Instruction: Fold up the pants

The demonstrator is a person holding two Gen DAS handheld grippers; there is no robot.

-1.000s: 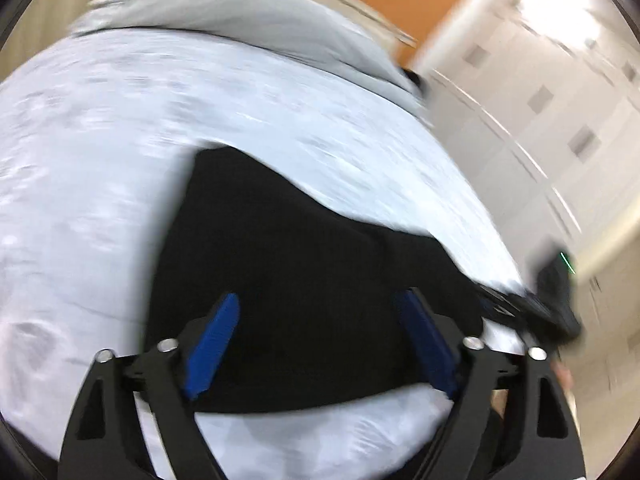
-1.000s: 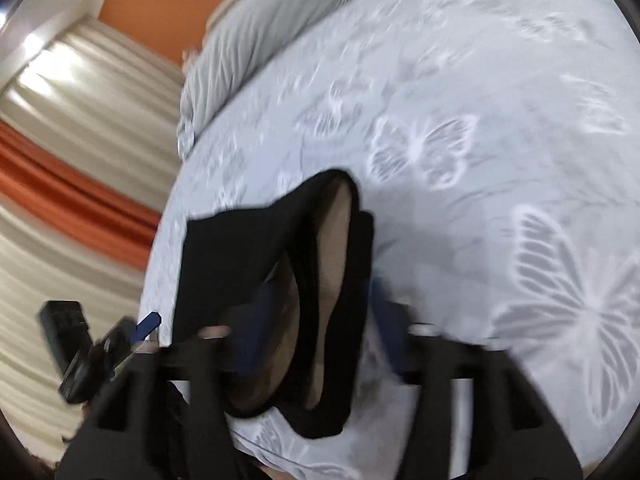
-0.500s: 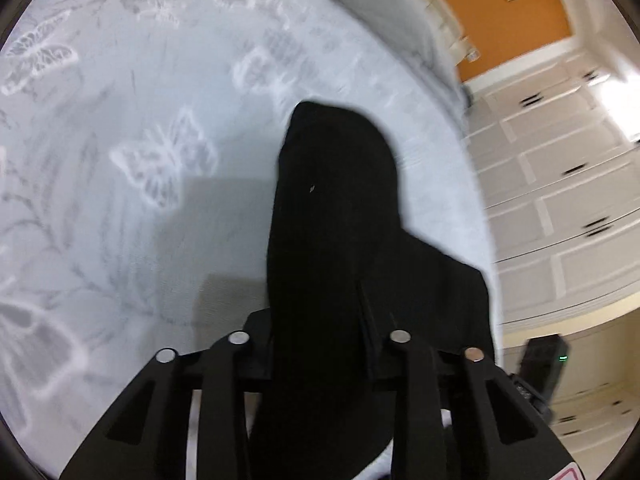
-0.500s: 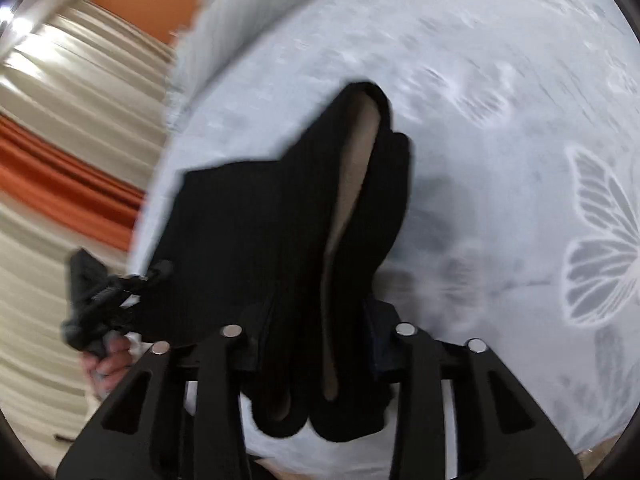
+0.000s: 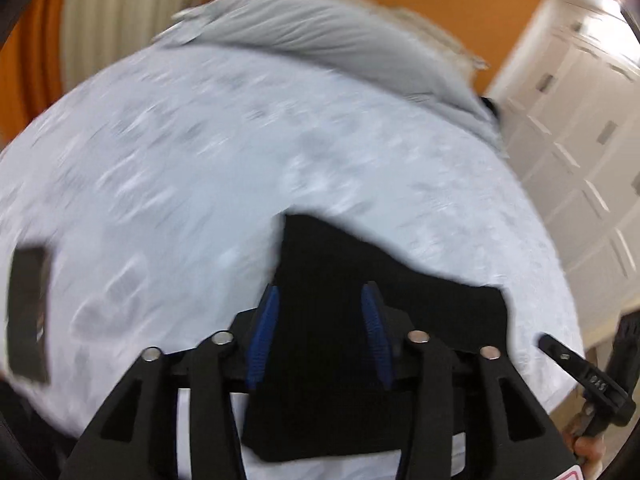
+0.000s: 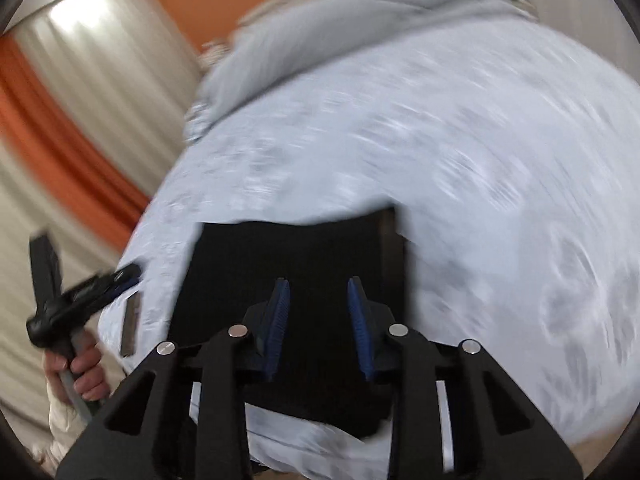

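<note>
The black pants (image 5: 420, 300) lie flat on the pale printed bed sheet (image 5: 180, 168) as a folded, roughly rectangular stack. My left gripper (image 5: 320, 288) hovers over their near left part. Its jaws are opening, its blue pads (image 5: 262, 336) are bare, and no cloth is pinched between them. My right gripper (image 6: 318, 280) hangs over the same pants (image 6: 280, 248). Its jaws are closing a little, with bare pads and only the lying cloth seen through the gap. Each view shows the other gripper at its edge: the right gripper (image 5: 584, 380), and the left gripper (image 6: 80, 300) in a hand (image 6: 86, 372).
A grey duvet (image 5: 340, 44) is bunched at the head of the bed under an orange wall. White wardrobe doors (image 5: 580, 152) stand on the right, and curtains (image 6: 92, 92) hang on the left. A dark flat object (image 5: 28, 312) lies on the sheet near the left edge.
Half a second ago both grippers held raised folds of the pants. Now the cloth lies flat, both pairs of pads are bare, and both grippers have pulled back and up.
</note>
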